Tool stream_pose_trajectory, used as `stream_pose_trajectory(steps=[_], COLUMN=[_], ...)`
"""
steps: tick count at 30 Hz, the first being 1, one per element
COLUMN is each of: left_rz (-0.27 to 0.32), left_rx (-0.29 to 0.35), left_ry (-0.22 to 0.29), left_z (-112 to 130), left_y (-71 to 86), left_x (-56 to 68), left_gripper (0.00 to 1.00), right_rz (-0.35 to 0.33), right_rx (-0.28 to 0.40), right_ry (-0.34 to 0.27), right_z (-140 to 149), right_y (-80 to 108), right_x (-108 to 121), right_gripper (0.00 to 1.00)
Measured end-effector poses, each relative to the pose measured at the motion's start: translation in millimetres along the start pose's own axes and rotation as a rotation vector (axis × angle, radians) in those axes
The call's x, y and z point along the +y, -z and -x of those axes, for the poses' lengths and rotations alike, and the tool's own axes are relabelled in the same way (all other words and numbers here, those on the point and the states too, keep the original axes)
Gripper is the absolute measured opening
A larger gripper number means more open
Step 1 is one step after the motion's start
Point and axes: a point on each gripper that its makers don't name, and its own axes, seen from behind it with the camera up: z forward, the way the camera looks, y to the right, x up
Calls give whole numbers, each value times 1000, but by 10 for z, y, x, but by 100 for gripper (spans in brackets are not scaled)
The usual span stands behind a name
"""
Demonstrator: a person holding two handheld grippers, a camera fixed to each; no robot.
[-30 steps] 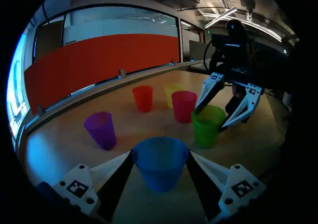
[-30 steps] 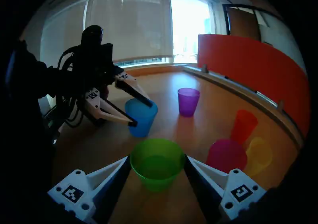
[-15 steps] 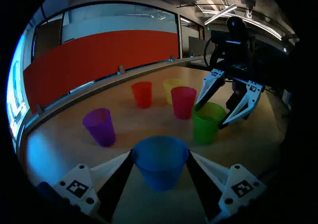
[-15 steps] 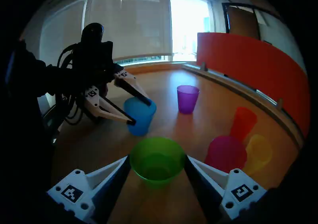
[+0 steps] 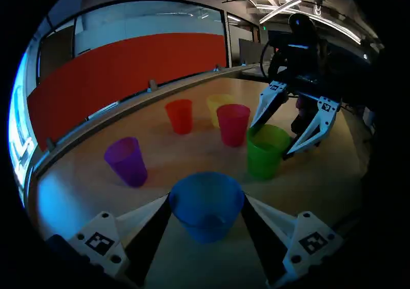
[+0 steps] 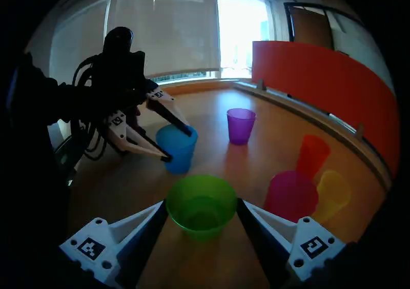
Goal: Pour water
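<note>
Riding low over the wooden table (image 5: pixel 179 156), the camera on the left gripper (image 5: pixel 205 201) faces the orange partition (image 5: pixel 128 63); the one on the right gripper (image 6: pixel 201 203) faces the bright window (image 6: pixel 236 33). They look toward each other at close range, sharing the blue cup (image 5: pixel 206 220), green cup (image 5: pixel 265 153) and purple cup (image 5: pixel 126 161).

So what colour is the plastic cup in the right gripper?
Green plastic cup; best in right gripper view.

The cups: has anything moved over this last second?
Barely. Both grippers drifted slightly, carrying their cups: left gripper stays shut on the blue cup, right gripper on the green cup. Nothing grabbed or released. The purple cup, orange cup, pink cup and yellow cup stayed put.
</note>
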Motion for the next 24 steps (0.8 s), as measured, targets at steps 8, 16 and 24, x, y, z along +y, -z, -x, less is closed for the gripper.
stream_pose_trajectory(steps=[8,16,24], left_rz=[-2,-2,-14], left_rx=[-28,-63,-101], left_ry=[4,-15,-33], left_z=[72,150,247], left_y=[1,18,49], left_x=[-12,-13,-29], left_gripper=[90,91,91], right_rz=[8,13,28], right_rx=[-10,-9,-7], right_ry=[-2,-20,-25], right_z=[75,124,185], right_y=[29,75,151], right_x=[11,0,-1], right_gripper=[100,100,100])
